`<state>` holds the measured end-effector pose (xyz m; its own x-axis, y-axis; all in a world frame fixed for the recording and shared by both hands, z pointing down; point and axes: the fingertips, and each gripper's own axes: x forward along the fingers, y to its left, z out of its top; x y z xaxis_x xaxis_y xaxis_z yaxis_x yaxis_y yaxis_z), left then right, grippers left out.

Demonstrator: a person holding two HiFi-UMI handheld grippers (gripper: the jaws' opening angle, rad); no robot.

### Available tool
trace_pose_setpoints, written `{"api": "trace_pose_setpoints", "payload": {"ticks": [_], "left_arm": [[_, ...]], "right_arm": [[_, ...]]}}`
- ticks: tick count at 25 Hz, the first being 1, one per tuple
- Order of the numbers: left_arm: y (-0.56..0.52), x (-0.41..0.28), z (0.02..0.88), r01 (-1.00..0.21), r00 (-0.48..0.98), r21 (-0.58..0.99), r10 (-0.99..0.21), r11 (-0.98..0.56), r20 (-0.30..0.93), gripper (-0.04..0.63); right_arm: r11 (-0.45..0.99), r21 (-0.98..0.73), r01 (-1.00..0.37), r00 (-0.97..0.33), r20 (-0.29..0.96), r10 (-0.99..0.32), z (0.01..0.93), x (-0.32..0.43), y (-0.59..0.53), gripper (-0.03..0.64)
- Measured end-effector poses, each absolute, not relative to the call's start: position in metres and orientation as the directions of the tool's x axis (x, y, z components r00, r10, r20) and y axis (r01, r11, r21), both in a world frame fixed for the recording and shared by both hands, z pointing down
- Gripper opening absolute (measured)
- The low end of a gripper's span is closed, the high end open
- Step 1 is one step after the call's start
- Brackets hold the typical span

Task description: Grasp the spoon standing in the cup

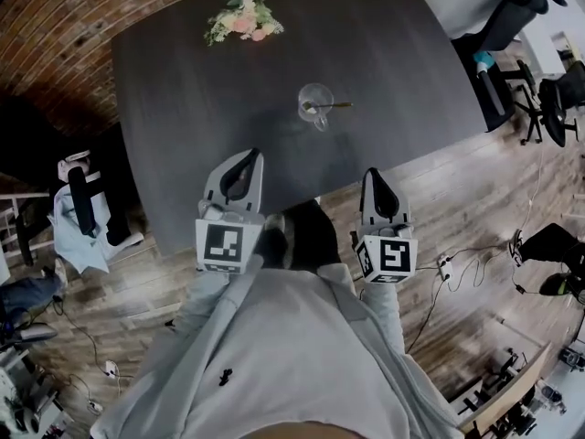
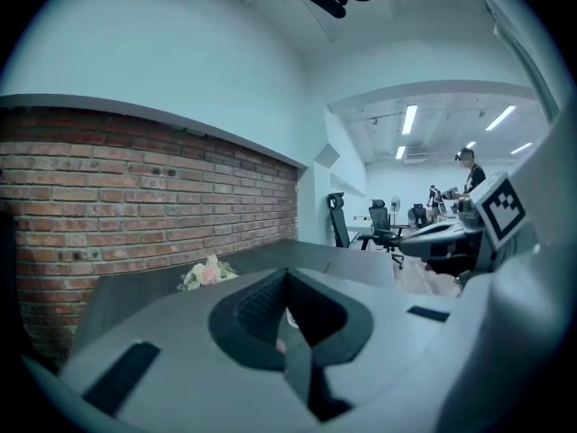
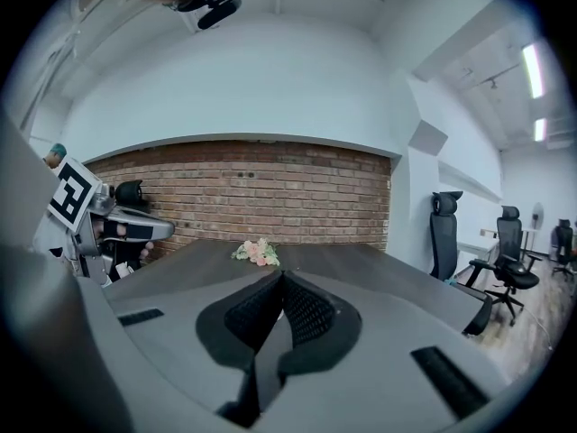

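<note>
Grey-clad shoulders of the person [image 1: 274, 355] fill the bottom of the head view, nearest the camera. Beyond them the dark tabletop [image 1: 183, 90] takes up the upper middle of the frame, with a brick wall [image 1: 55, 26] at the upper left and office chairs [image 1: 503, 16] at the upper right.

The left claw [image 1: 247, 163] and the right claw [image 1: 373, 174] hang side by side over the tabletop's near edge, in the lower middle. In its own view each claw has its jaws pressed together with nothing between them.

A small bunch of flowers [image 1: 243, 18] lies at the tabletop's far edge. The clear cup [image 1: 314, 101] stands near the tabletop's middle, well apart from both claws. The spoon [image 1: 331, 106] stands in it, its handle leaning toward the right of the frame.
</note>
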<state>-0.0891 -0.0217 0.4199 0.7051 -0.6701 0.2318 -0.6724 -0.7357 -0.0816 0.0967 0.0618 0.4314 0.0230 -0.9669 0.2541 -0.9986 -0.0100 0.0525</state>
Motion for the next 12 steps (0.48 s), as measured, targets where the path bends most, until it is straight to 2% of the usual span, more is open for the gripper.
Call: {"api": "trace_pose_setpoints", "payload": {"ticks": [12], "left_arm": [[-0.097, -0.055, 0.413, -0.755, 0.621, -0.084, -0.750, -0.651, 0.228, 0.018]], "right_arm": [[0.123, 0.064, -0.990, -0.104, 0.247, -0.963, 0.424, 0.137, -0.039, 0.015]]}}
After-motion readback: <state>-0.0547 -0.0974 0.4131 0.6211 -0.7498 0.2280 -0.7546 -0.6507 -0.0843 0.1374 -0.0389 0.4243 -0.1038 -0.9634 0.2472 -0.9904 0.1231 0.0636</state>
